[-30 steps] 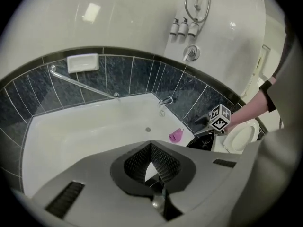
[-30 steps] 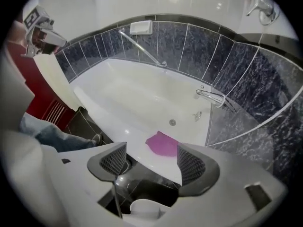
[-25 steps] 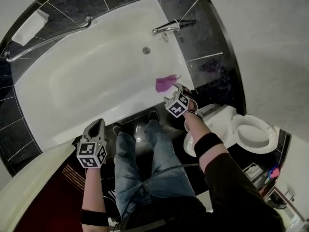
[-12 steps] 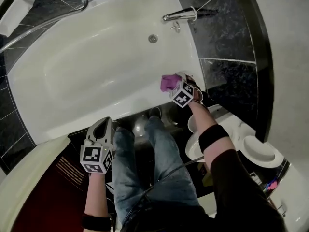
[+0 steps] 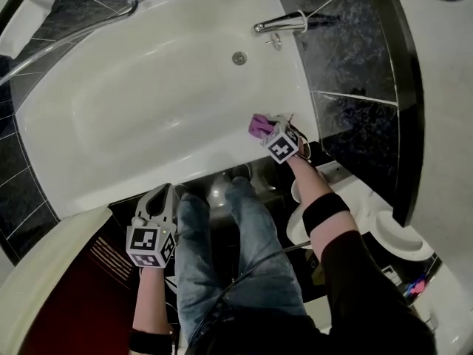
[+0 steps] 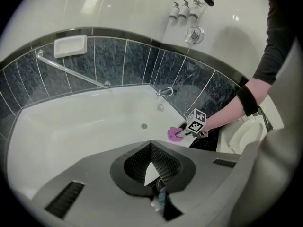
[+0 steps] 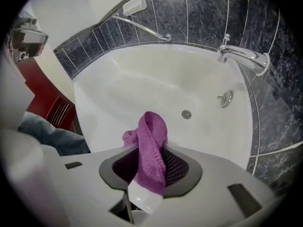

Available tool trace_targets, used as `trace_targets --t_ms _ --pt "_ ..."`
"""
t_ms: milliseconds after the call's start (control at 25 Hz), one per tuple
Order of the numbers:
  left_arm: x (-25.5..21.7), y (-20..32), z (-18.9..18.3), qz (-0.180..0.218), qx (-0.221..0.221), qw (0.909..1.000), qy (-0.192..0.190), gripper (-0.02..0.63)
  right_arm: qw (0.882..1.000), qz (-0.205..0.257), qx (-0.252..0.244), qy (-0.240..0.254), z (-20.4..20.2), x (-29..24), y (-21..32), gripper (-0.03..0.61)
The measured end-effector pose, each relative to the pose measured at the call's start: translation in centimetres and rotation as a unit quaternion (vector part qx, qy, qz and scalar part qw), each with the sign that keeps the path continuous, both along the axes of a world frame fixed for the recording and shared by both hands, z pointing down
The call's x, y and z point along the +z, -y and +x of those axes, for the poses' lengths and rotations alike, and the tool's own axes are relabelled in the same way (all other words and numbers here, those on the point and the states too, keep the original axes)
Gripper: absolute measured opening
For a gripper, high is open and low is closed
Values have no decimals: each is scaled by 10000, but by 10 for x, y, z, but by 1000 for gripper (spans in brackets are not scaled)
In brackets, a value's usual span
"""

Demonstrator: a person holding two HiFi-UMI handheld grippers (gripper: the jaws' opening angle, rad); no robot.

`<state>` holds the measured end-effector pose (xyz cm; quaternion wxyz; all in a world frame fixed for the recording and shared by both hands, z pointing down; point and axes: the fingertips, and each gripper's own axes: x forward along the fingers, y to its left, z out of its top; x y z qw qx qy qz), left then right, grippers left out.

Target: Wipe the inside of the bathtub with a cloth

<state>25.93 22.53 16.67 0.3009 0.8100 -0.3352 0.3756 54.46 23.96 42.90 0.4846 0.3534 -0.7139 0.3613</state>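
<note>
The right gripper [image 5: 270, 130] has just been closing its jaws on the purple knitted cloth [image 7: 151, 148], holding it over the near rim of the white bathtub [image 5: 148, 102]; the left gripper [image 5: 164, 197] hangs outside the tub, jaws together and empty

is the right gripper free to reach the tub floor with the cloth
Probably yes: the jaws of the right gripper have just been closing on the cloth at the bathtub rim, and nothing loose shows inside it.

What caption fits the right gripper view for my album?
Right gripper, its jaws just closing on the purple cloth between them, facing the white bathtub.
</note>
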Motion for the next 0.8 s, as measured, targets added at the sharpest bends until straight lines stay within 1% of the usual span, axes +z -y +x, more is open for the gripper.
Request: trace_targets --t_ms 80,240,360,560,680,800 --pt "1 0 -2 -32 -41 10000 -1 -3 9999 27 132 26 0 -4 1 127" --pt "-4 -1 -4 -46 -85 9999 -33 -3 9997 48 242 19 1 -13 -3 118" --pt "-15 -1 -9 -57 -139 9998 -88 -3 9991 168 393 32 0 -37 1 117" --pt "-52 -2 -23 -27 -289 9993 -242 -3 9967 418 666 205 -10 -107 6 115" --pt "-85 8 -27 223 -339 9985 -376 -3 9936 700 833 289 -15 -155 17 115" --pt "-121 14 -39 447 -431 9970 -456 -3 9881 1058 1022 439 -27 -212 21 116"
